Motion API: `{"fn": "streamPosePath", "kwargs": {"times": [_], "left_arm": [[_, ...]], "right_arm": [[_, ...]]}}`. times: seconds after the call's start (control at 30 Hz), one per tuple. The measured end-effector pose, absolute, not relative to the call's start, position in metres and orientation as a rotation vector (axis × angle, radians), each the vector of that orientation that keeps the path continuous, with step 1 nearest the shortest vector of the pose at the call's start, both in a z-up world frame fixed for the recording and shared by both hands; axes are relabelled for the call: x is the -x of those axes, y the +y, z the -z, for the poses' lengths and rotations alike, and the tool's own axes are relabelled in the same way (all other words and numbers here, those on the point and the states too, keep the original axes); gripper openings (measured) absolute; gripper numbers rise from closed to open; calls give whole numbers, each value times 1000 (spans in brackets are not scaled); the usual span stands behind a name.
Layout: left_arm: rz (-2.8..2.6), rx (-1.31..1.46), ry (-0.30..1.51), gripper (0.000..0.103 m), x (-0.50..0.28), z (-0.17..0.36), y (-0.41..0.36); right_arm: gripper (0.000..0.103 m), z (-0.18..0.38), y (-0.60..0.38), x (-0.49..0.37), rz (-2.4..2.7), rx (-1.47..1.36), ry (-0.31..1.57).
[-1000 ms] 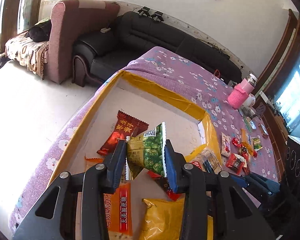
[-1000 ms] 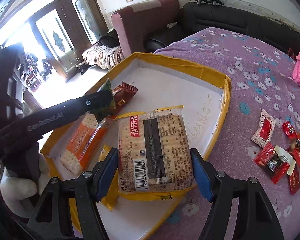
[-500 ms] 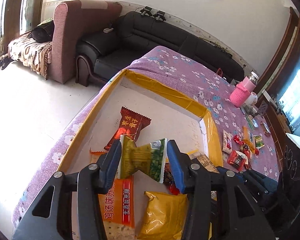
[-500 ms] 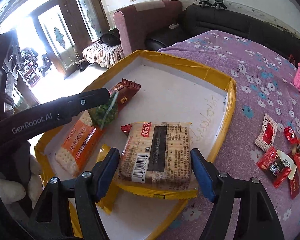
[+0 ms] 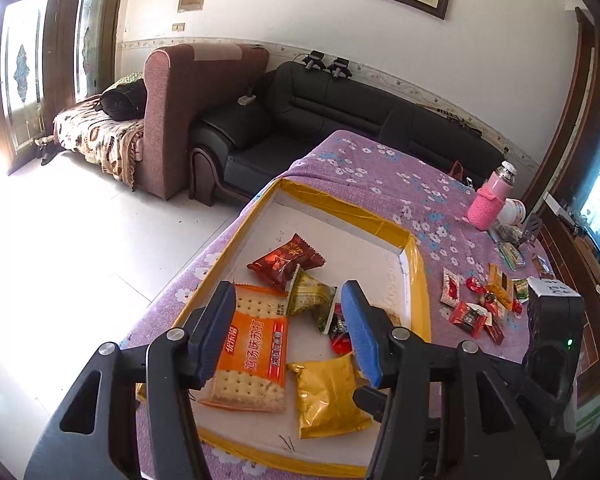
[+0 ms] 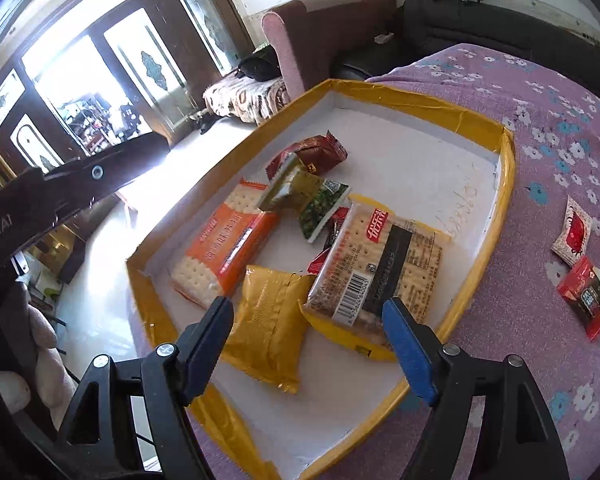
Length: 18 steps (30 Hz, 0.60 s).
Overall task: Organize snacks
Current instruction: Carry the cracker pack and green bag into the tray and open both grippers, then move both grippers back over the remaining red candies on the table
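Yellow-taped cardboard forms the rim of the shallow tray [image 5: 414, 264], the landmark for everything else. From the left wrist view, the left gripper [image 5: 290, 330] hangs above the tray's near half; its jaws have just been opening and nothing is between them. The green pea packet [image 5: 312, 298] lies on the tray floor, leaning on the dark red packet [image 5: 286, 260] toward the tray's far side. An orange cracker pack [image 5: 252, 354] sits along the tray's left wall and a gold pouch [image 5: 328, 396] near its front edge. Outside the tray, to its right on the purple cloth [image 5: 380, 176], lies a scatter of small wrapped sweets [image 5: 470, 316], too crowded to count.

From the right wrist view, the right gripper [image 6: 310, 340] stands over the tray's near edge, its jaws having just been spreading wider and empty. The barcode cracker pack [image 6: 380, 264] rests inside the tray near its right wall, propped on a small red wrapper. Five larger packs are countable in the tray: two cracker packs, one gold pouch, one green packet, one dark red packet.

These film packets look light, slick and crinkly; the crackers probably snap under pressure, so pinching a sealed end seam seems safest.
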<state>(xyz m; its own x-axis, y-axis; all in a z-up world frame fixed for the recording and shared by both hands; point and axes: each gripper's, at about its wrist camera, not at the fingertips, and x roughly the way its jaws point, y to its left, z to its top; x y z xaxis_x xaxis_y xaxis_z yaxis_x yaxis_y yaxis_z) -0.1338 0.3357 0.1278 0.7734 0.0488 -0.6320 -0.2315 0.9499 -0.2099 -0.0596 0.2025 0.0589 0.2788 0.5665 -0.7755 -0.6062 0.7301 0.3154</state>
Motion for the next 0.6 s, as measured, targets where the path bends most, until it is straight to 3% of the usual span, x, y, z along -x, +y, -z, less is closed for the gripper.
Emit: {"fn": "streamPosePath", "kwargs": {"times": [0.27, 0.6], "left_arm": [[-13, 202, 614, 65, 152, -166, 264], [278, 161, 720, 66, 158, -202, 155]], "right_arm": [[80, -108, 105, 78, -700, -48, 848], [80, -85, -38, 59, -469, -201, 868]]}}
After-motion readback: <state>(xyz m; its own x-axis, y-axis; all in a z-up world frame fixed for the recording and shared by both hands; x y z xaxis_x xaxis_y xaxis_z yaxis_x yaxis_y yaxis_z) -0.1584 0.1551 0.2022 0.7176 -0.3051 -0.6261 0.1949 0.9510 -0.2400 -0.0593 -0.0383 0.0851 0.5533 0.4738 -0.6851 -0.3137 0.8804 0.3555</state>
